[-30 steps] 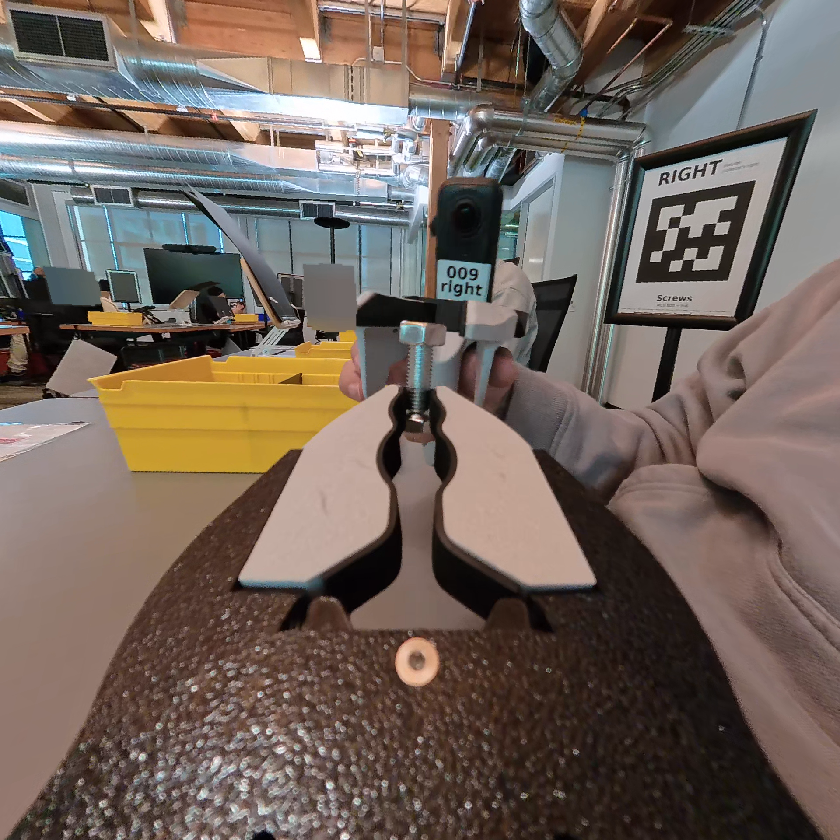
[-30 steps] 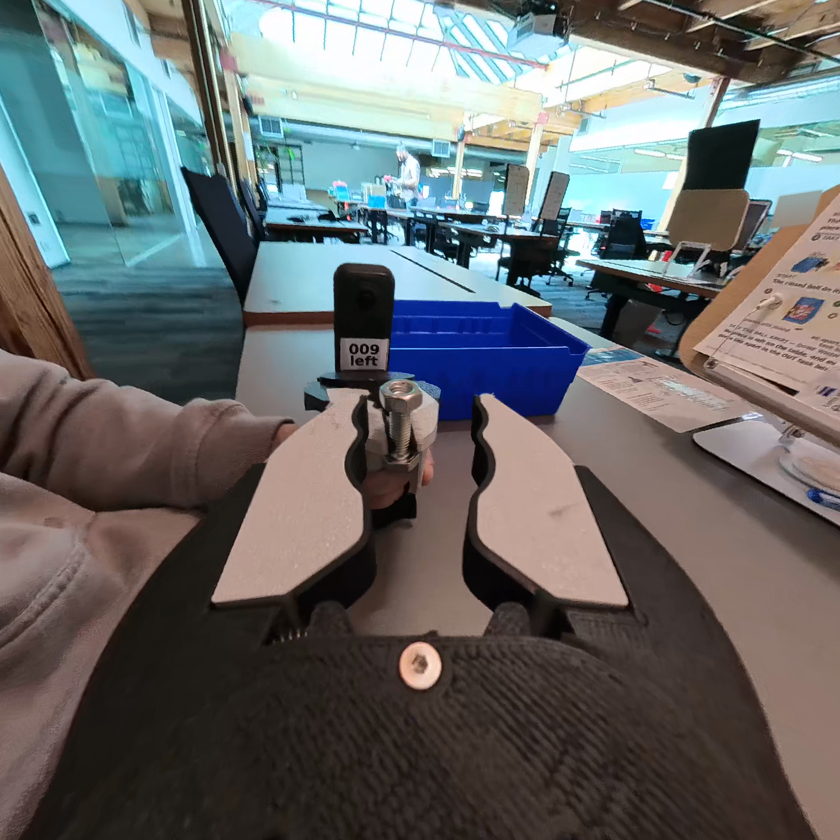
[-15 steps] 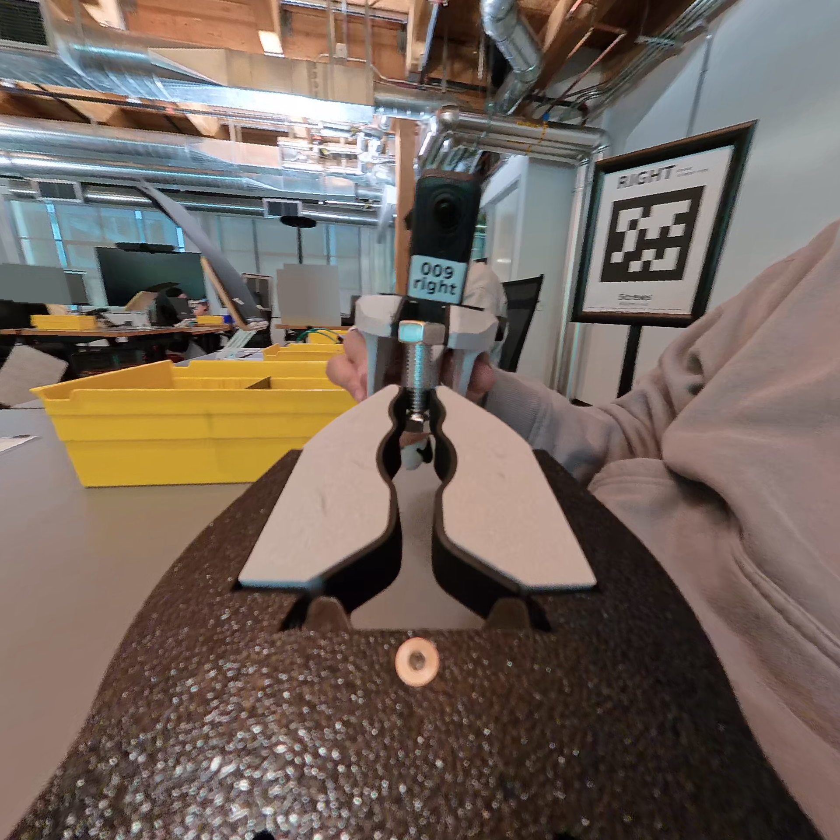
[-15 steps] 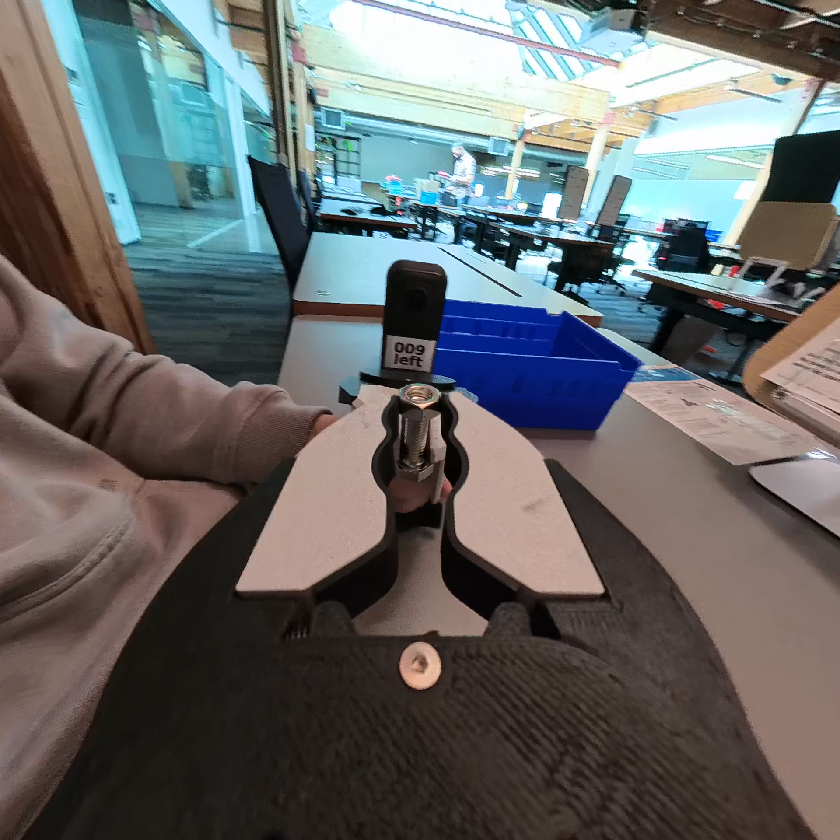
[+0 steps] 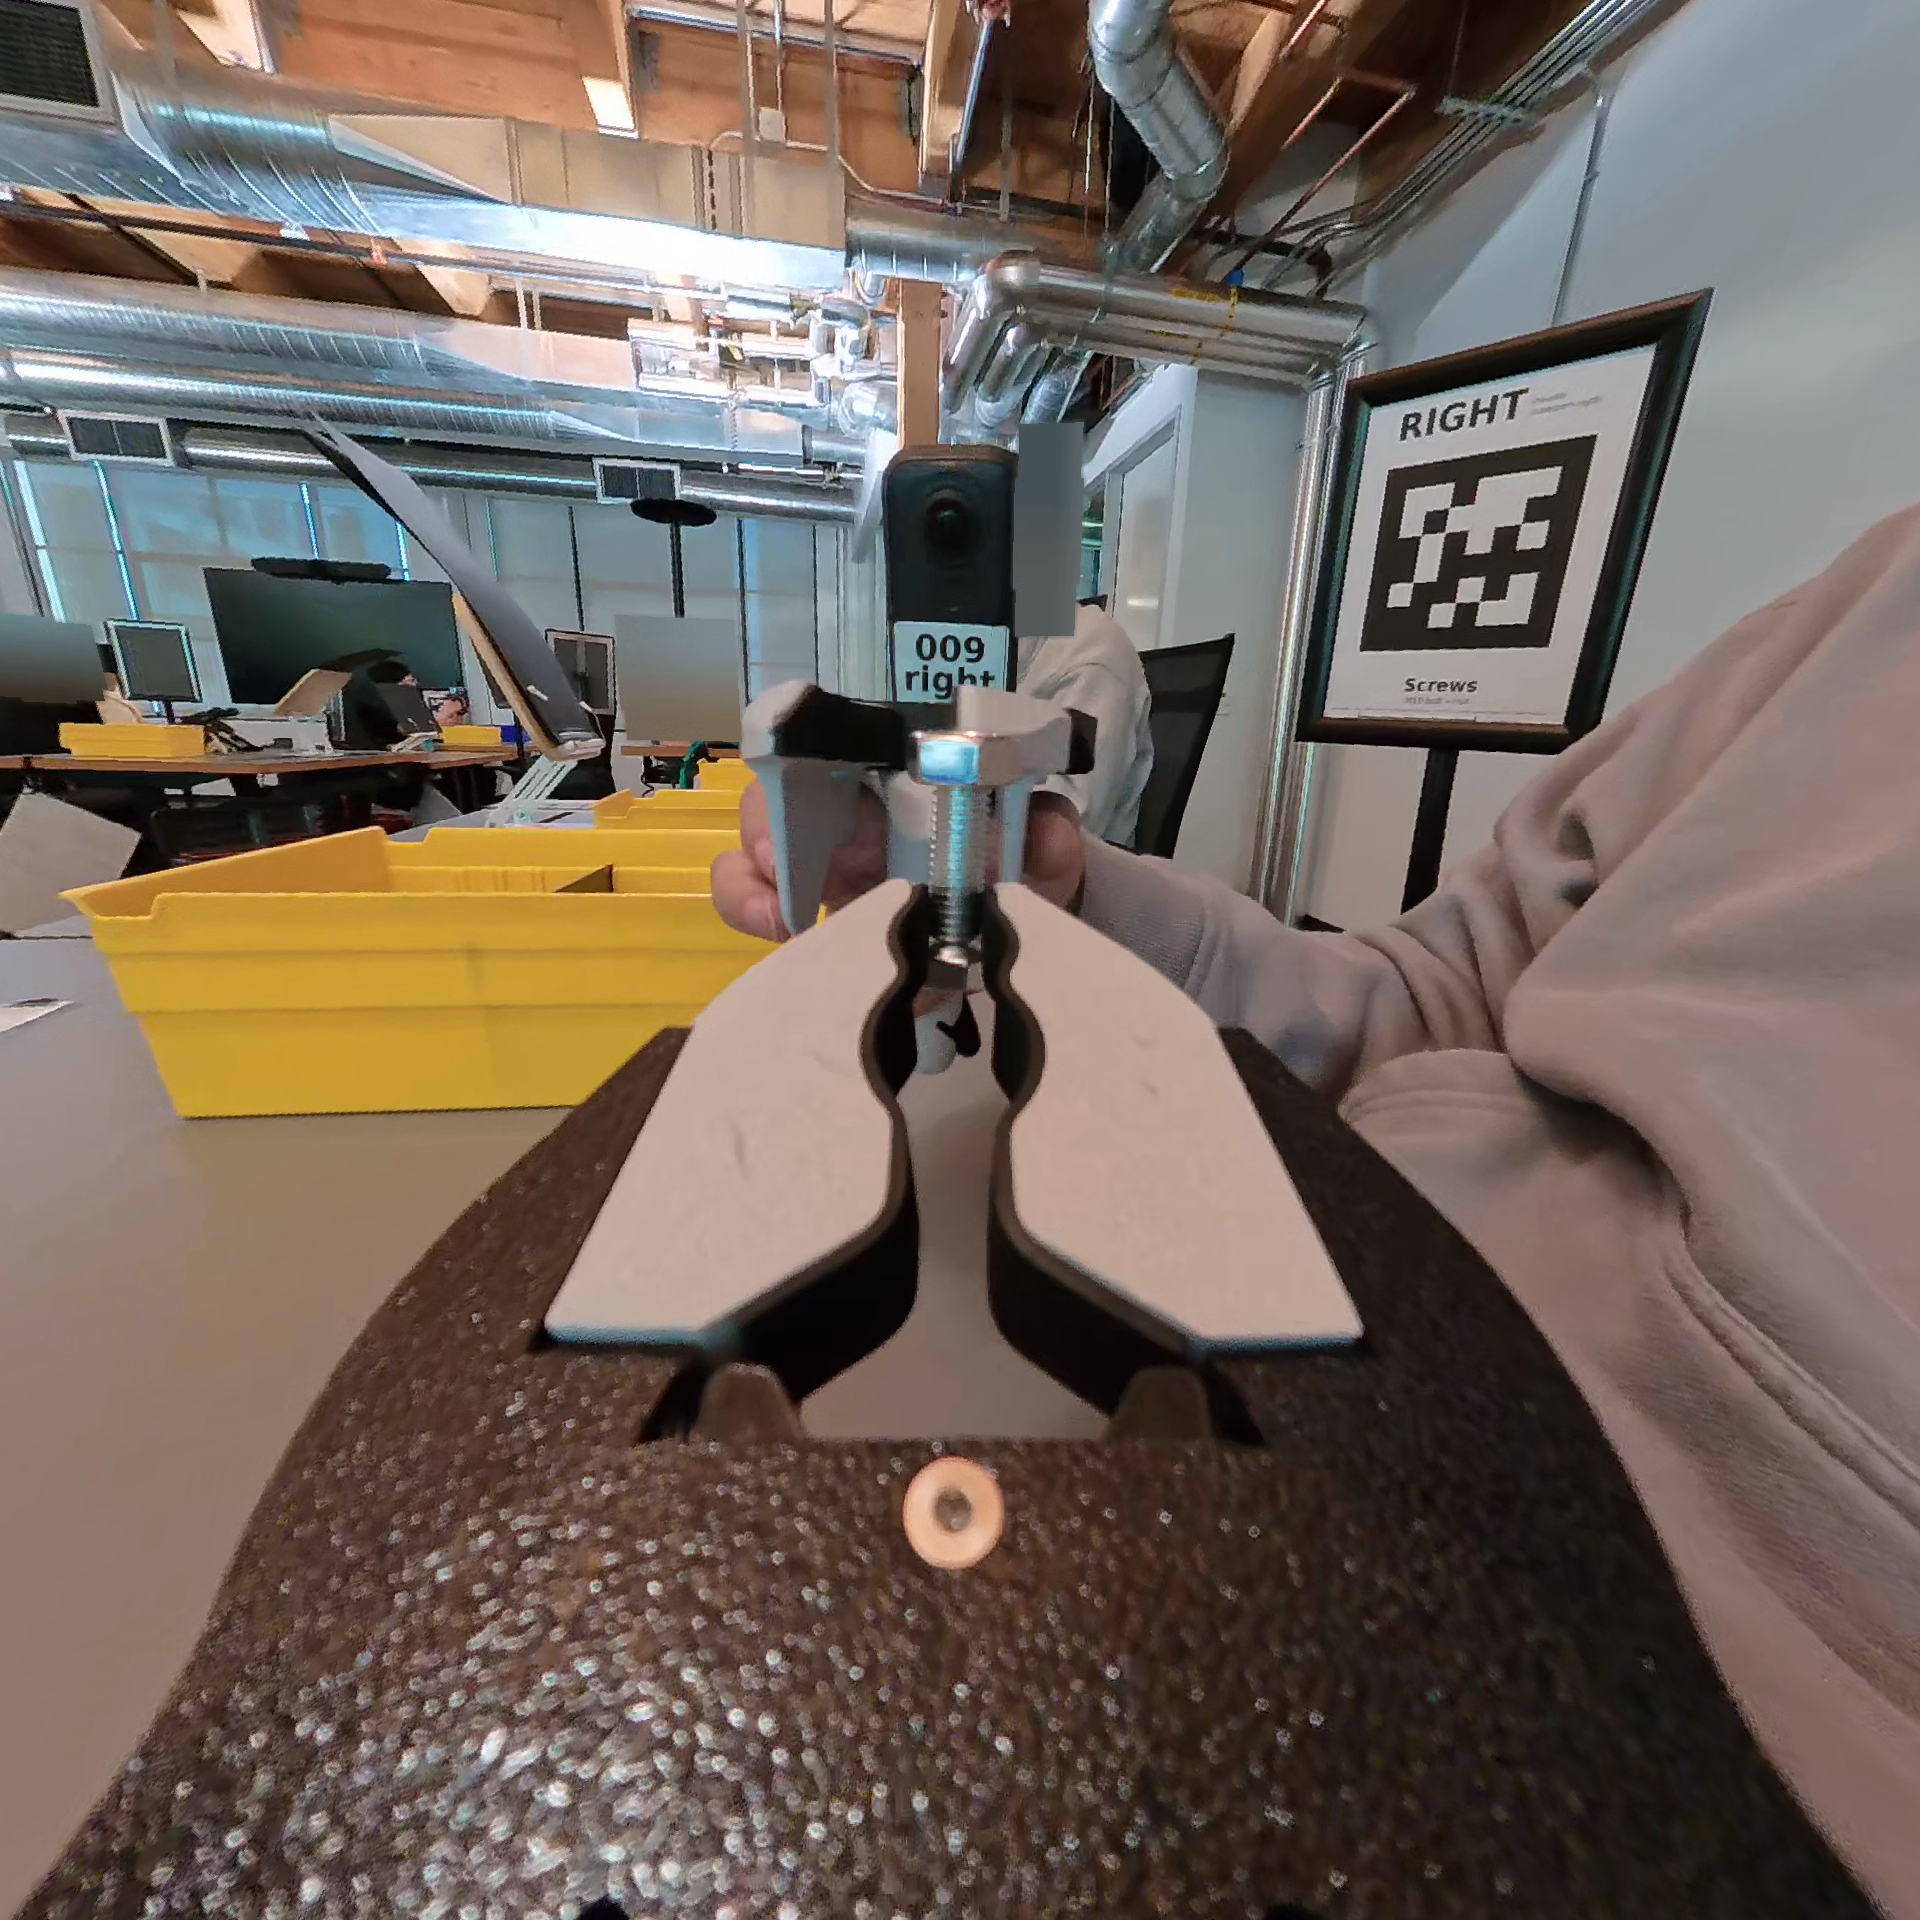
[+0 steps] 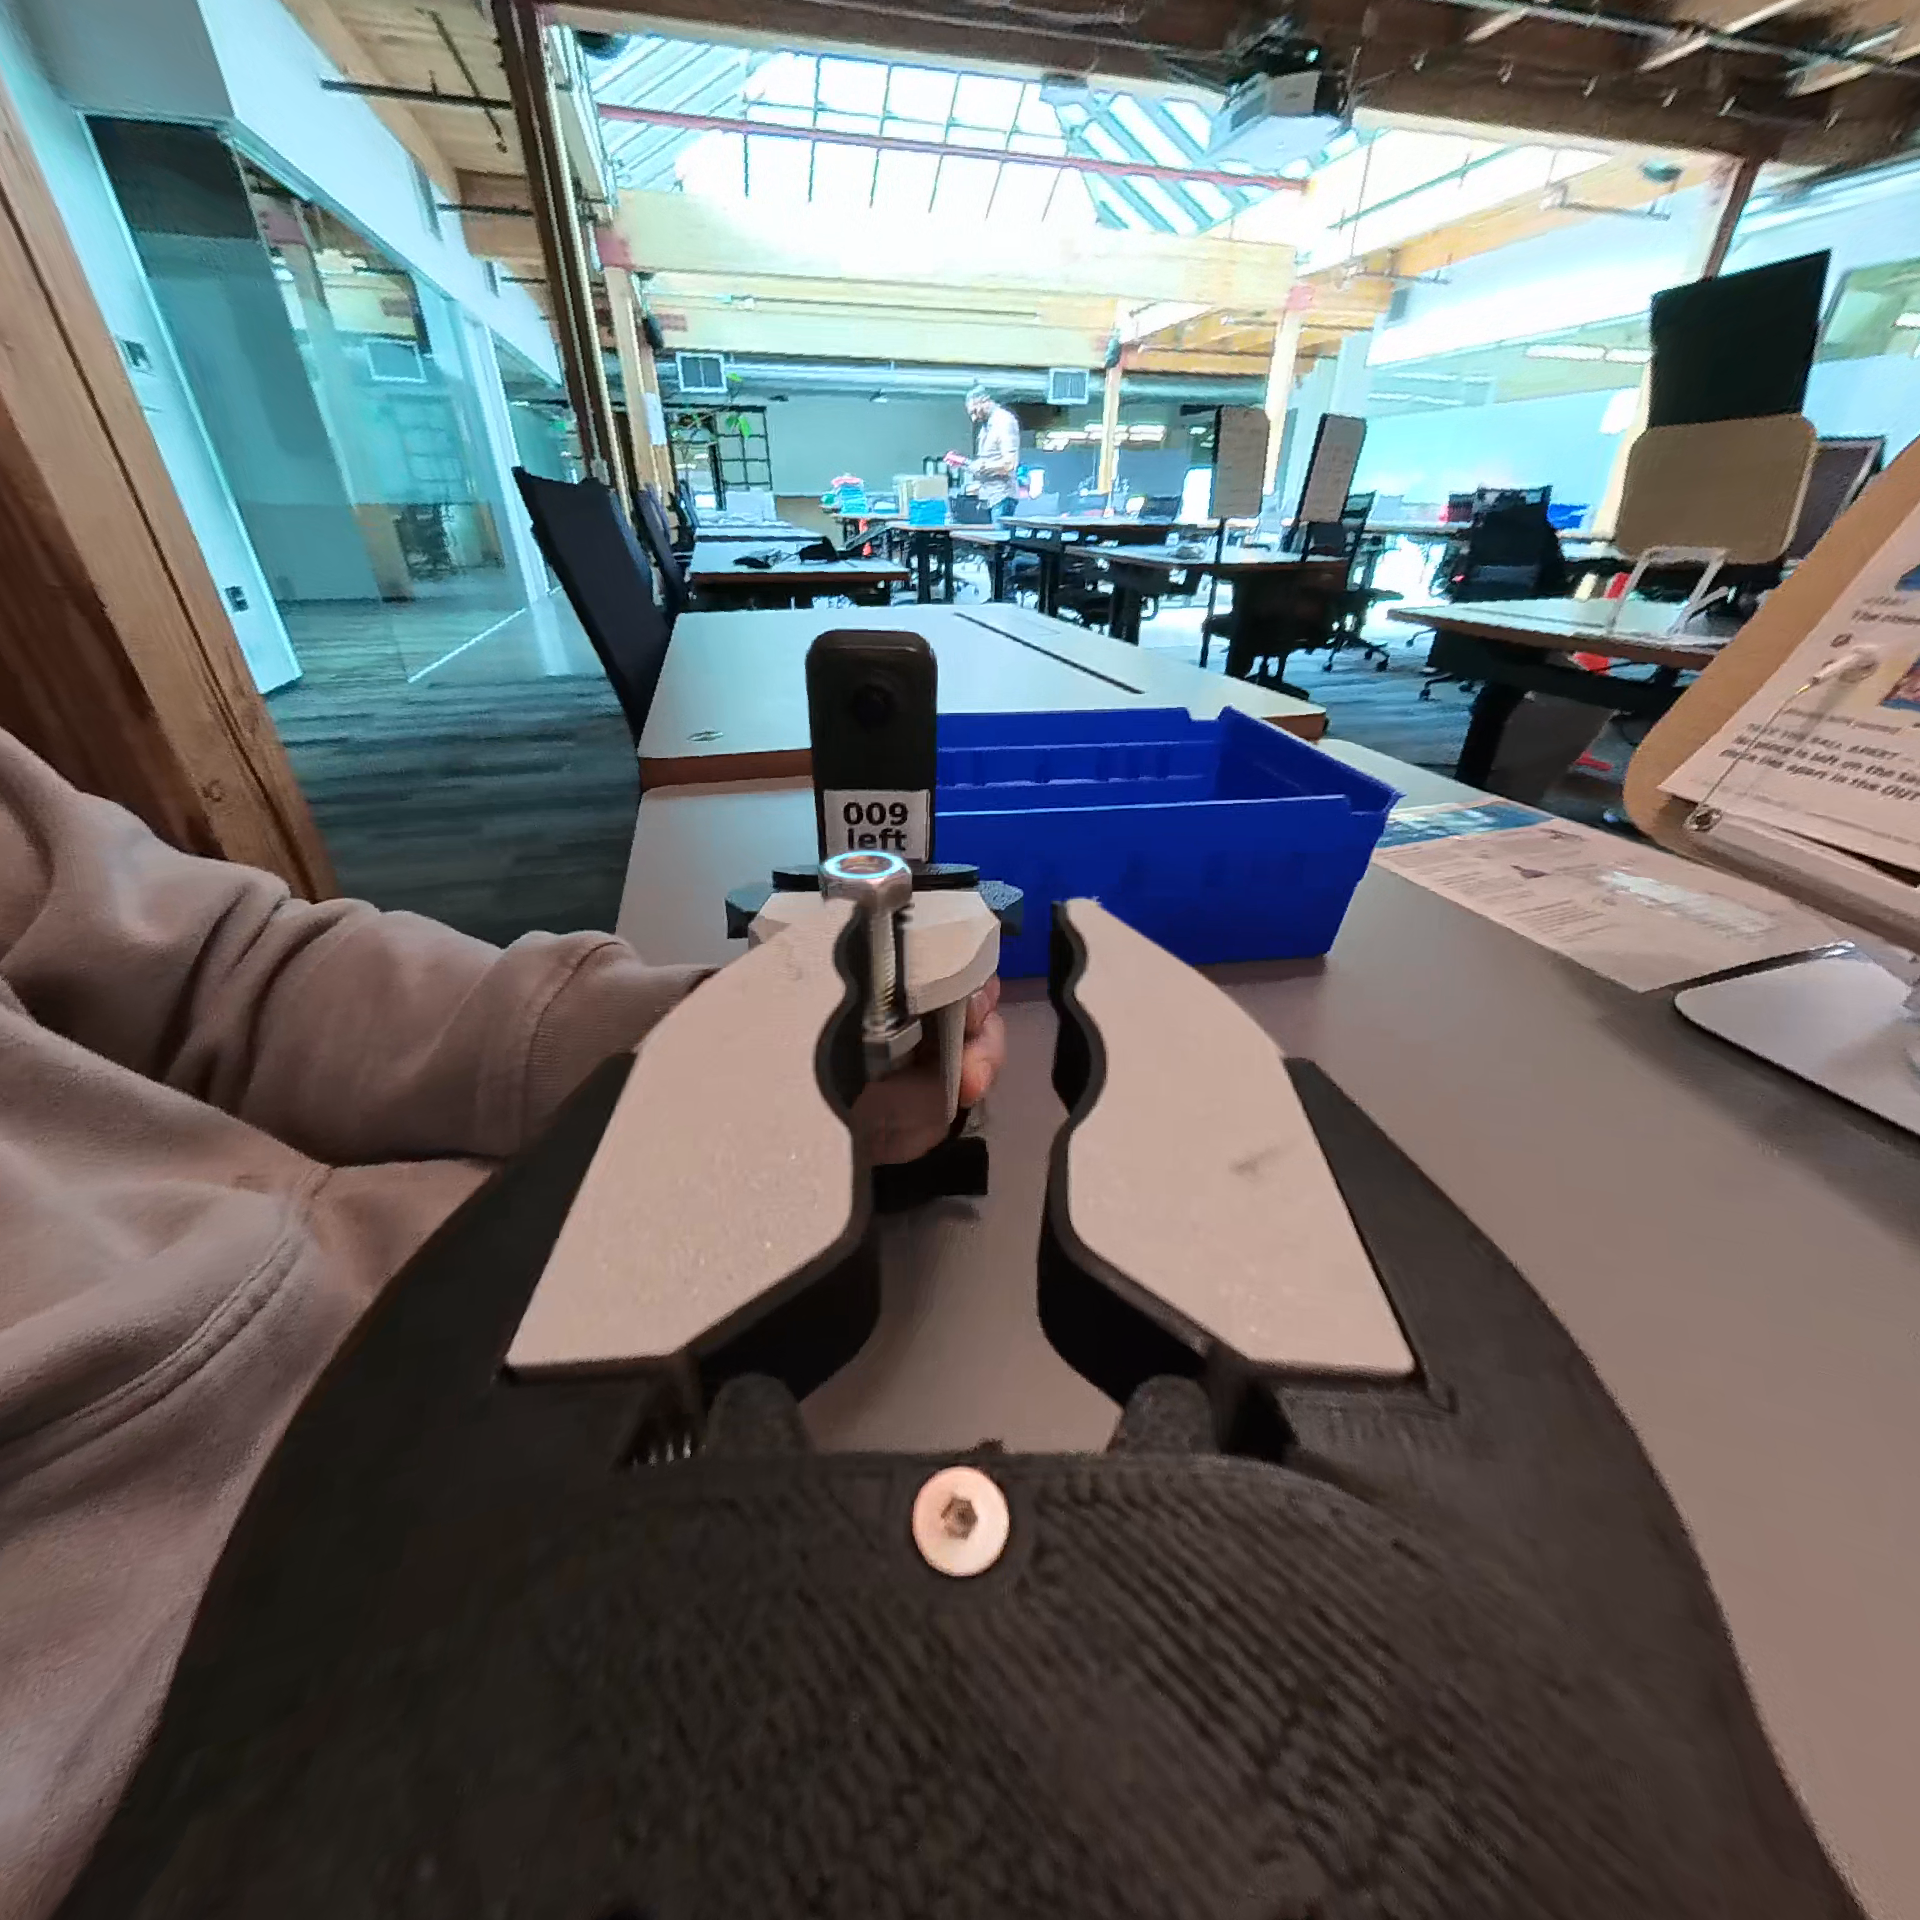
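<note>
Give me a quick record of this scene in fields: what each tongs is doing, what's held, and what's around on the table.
left tongs: shut on a silver hex bolt, head up, nut on its lower thread
right tongs: open, holding nothing, left finger beside the bolt
left side: yellow bin on grey table
right side: blue bin, printed sheet
background: framed marker sign

Bright skylight glare, fisheye edges, slight blur.
</note>
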The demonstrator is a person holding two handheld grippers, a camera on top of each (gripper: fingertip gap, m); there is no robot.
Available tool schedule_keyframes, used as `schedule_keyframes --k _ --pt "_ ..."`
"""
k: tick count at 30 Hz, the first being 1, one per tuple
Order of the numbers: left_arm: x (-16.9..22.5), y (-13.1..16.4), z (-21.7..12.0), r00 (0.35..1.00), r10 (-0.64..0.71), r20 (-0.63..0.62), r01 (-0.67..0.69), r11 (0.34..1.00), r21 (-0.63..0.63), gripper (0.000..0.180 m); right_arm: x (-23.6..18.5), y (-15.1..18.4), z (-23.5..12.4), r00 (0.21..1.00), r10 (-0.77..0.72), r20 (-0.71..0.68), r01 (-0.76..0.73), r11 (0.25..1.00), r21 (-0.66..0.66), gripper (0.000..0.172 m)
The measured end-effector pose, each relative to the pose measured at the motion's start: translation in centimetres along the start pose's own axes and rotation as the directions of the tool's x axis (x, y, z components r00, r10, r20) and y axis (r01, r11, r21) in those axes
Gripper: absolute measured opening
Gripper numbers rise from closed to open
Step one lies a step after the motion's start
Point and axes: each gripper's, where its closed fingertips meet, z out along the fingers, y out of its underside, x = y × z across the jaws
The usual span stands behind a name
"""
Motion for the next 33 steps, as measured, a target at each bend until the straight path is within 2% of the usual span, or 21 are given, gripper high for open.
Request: schedule_keyframes --k 5,8,10,14,24,33 --pt "-0.3 0.0 -0.1 1.000 0.006 0.025 -0.006 1.000 0.002 0.008 -1.3 0.3 1.1 0.998 -0.053 0.017 0.054 0.997 -0.059 0.039" --pt "-0.4 0.0 -0.1 0.999 0.009 0.034 -0.009 1.000 -0.003 0.008 -1.5 0.5 1.8 0.996 -0.084 -0.001 0.084 0.993 -0.081 0.033" --pt "-0.4 0.2 -0.1 0.999 0.013 0.035 -0.012 1.000 -0.012 0.008 -1.5 0.4 2.0 0.995 -0.101 -0.014 0.100 0.992 -0.075 0.019" --pt "-0.5 0.1 -0.1 0.999 0.010 0.038 -0.010 1.000 -0.008 0.008 -1.4 0.3 2.0 0.993 -0.116 -0.014 0.114 0.991 -0.074 0.019" --pt "0.9 0.2 0.3 0.998 -0.004 -0.061 0.004 1.000 -0.008 0.008 -2.8 0.2 1.5 0.988 -0.022 0.150 0.023 1.000 -0.001 0.019" --pt "0.4 0.5 0.3 1.000 -0.001 -0.025 0.000 1.000 -0.026 0.008 -2.2 0.4 1.3 0.994 -0.019 0.112 0.020 1.000 -0.010 0.019"
